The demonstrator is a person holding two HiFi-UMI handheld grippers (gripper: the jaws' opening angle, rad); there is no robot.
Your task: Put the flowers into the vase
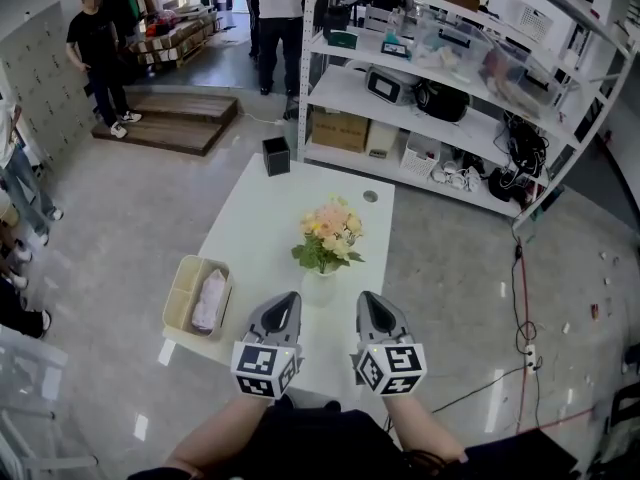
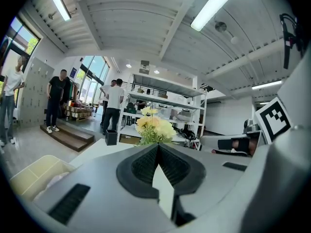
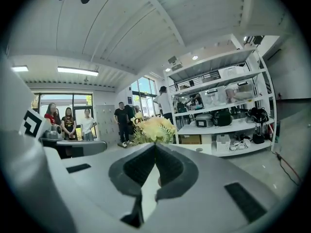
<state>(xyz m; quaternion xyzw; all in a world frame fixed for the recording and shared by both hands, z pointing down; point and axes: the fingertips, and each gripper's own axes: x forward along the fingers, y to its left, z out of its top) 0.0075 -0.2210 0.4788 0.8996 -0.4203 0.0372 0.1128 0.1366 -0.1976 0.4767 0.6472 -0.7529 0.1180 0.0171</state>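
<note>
A bunch of pale yellow and peach flowers (image 1: 328, 230) with green leaves stands upright in a small white vase (image 1: 319, 288) near the front of the white table (image 1: 262, 230). My left gripper (image 1: 288, 301) hovers just left of the vase and my right gripper (image 1: 369, 301) just right of it. Both point away from me, level with each other. Each has its jaws shut with nothing between them. In the left gripper view the flowers (image 2: 154, 126) rise just beyond the closed left gripper (image 2: 158, 145). In the right gripper view the flowers (image 3: 153, 128) likewise show over the closed right gripper (image 3: 155, 144).
A beige tray (image 1: 181, 290) holding a white cloth sits at the table's front left corner. A black box (image 1: 276, 155) stands at the far end, and a small round disc (image 1: 370, 196) lies far right. White shelving (image 1: 400, 98) stands behind. People stand at the left and back.
</note>
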